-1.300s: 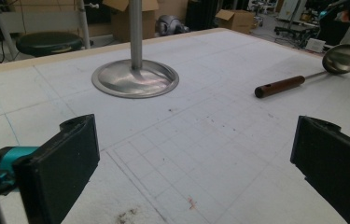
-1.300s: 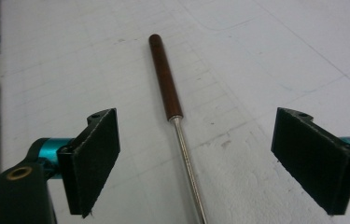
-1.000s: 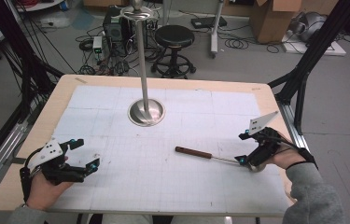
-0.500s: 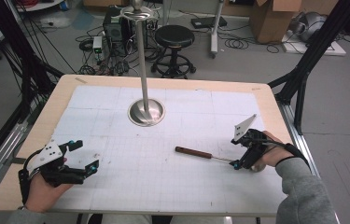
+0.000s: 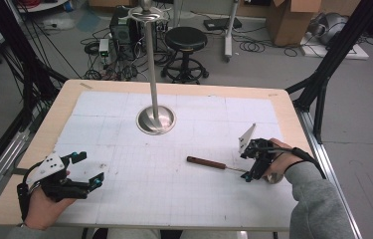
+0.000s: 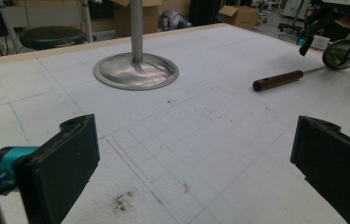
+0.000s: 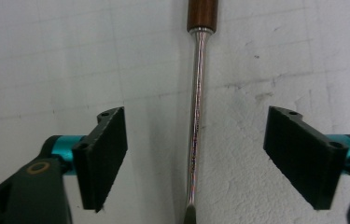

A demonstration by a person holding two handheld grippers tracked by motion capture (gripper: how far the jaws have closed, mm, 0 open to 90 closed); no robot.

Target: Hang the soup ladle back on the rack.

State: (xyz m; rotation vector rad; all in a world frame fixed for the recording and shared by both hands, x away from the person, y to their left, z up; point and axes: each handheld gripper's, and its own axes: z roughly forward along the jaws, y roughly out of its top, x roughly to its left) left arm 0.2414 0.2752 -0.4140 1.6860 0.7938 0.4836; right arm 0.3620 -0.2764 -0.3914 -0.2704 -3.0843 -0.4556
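With the right hand-held gripper (image 7: 196, 158) spread wide astride the thin steel shank of the ladle (image 7: 196, 116) lying flat on the table (image 5: 124, 164), closing carelessly risks the smooth rod rolling or slipping from the pads.

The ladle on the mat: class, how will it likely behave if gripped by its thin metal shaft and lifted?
The ladle looks stiff, with a metal shaft and wooden handle. The polished round shaft may slip or twist between the right gripper fingers. Its bowl probably makes that end heavier, so it may tip.
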